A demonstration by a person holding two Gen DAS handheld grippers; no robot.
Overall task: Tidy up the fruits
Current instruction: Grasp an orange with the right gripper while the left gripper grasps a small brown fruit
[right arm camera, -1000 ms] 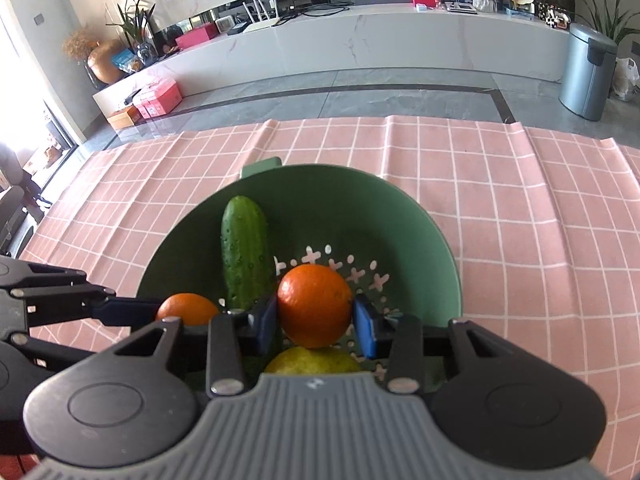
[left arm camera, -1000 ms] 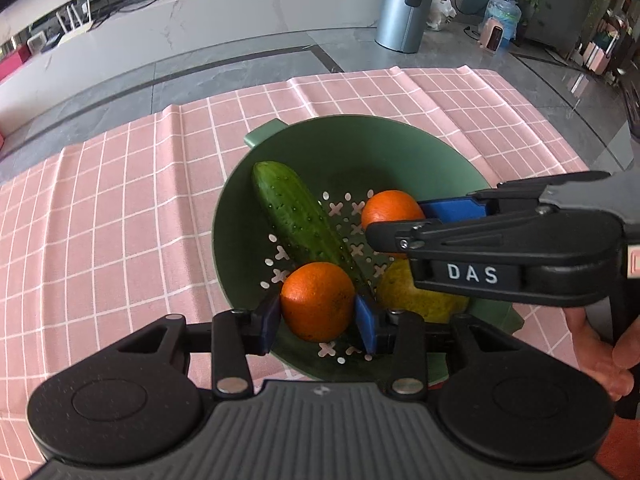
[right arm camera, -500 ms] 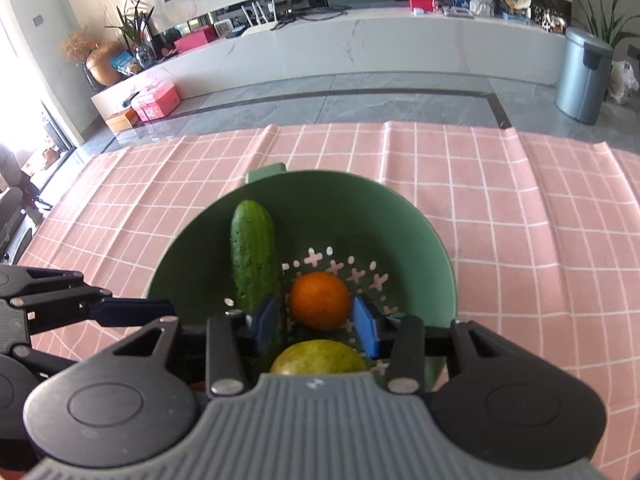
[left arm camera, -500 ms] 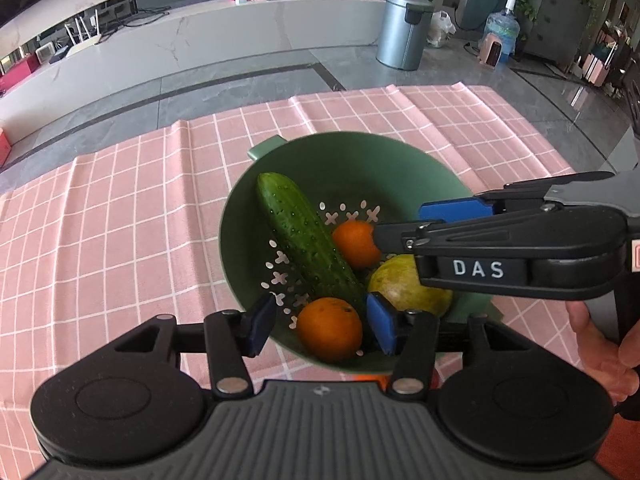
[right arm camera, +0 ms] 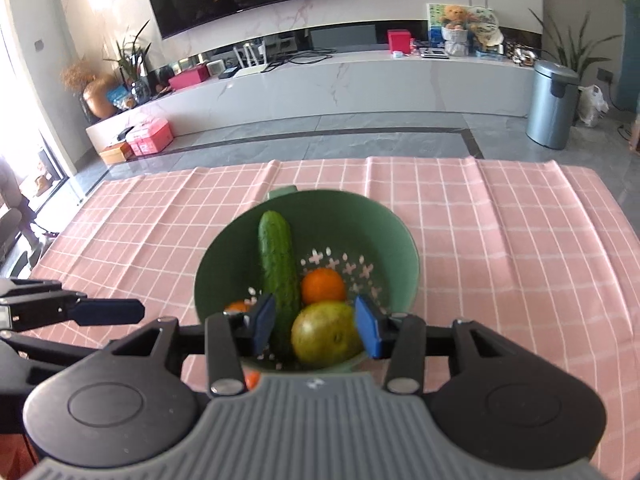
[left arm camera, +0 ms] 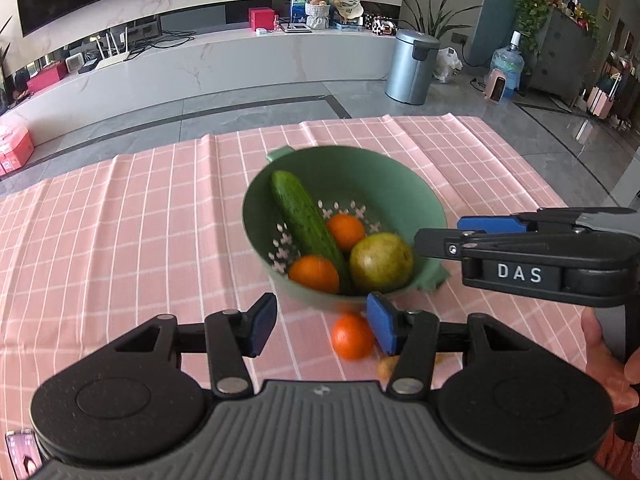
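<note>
A green colander (left arm camera: 424, 204) was seen on the pink checked cloth (left arm camera: 120, 216) of the tabletop, holding a cucumber (left arm camera: 304, 216), two oranges (left arm camera: 346, 231) and a yellow-green pear (left arm camera: 381, 262). A third orange (left arm camera: 352, 336) lay on the cloth just outside the near rim — framed by the left claw (left arm camera: 322, 322), which was spread wide and gripped nothing. The right claw (right arm camera: 316, 324) was held part-way apart and empty above the colander's near edge, its pads clear of the pear — nothing was pressed between them.

Left gripper (left arm camera: 321, 322) and right gripper (right arm camera: 316, 322) both gape, fingers empty
</note>
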